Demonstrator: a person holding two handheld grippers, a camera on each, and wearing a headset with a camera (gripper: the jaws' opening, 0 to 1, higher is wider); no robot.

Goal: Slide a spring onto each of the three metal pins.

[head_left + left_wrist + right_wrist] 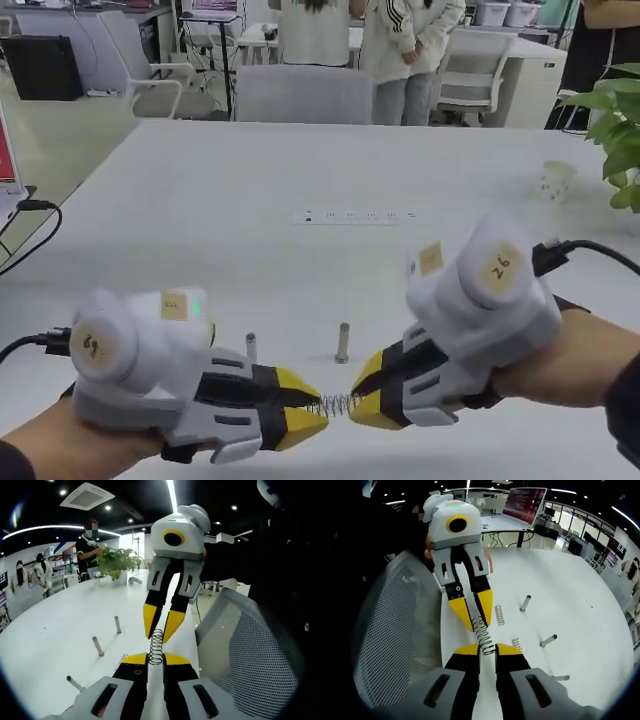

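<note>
0 of 3 done: three pins [525,602] bare. left gripper [318,409] and right gripper [355,403] each clamped on one end of same spring [335,404], held near pins. two spare springs [499,615] lie beside pins, all three left to fit.

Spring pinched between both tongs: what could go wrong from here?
1. The spring is held at one end by the left tongs and at the other by the right tongs; pulling them apart could deform it.
2. When one lets go, it may flick away, perhaps off the near edge of the table.
3. Neither end is free, so it probably cannot go onto a pin without regripping.
</note>
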